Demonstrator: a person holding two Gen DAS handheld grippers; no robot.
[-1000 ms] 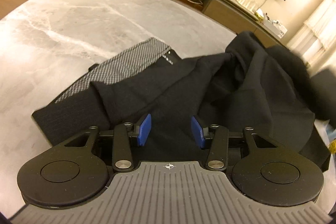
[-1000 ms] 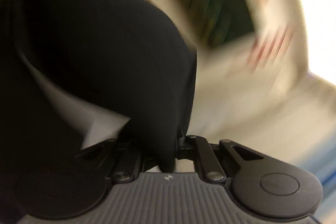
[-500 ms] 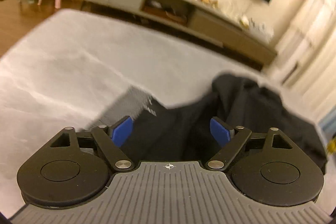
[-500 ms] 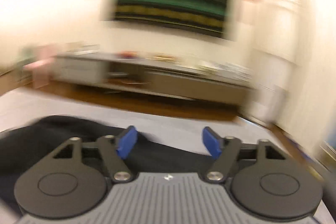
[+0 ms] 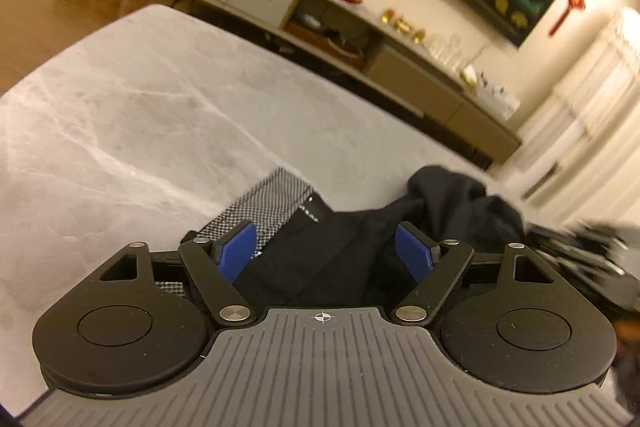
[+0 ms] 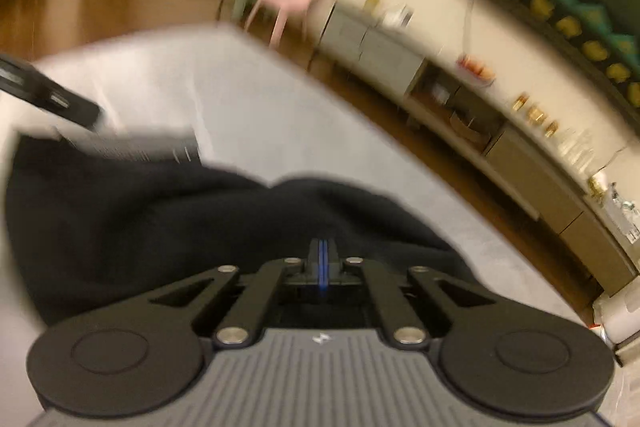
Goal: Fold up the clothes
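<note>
Clothes: one black garment (image 5: 320, 259) lies rumpled on the grey marbled table (image 5: 140, 115), directly ahead of and under both grippers, nothing squared off yet. Judging by the shape, folding is at an early-to-middle stage: part of the cloth looks doubled over, but the far-right end is bunched into a lump (image 5: 452, 191) ahead-right of the left gripper, and that needs flattening before any clean fold. A mesh panel (image 5: 268, 203) shows at the edge ahead-left of the left gripper, lying flat on the table, with a small printed tag just beside it. Left gripper (image 5: 326, 255) is spread wide, blue pads (image 5: 236, 253) apart, nothing between them, cloth visible below the gap; I can't tell if it touches the fabric. Right gripper (image 6: 323, 259) is clenched, pads pressed together; the view is blurred, so I cannot tell whether a thin fold of fabric is pinched there or nothing at all. In the right view the garment (image 6: 160, 219) fills the area ahead and to the left, in a rounded heap. Left to do: spread the bunched end, bring edges together, final folds.
</note>
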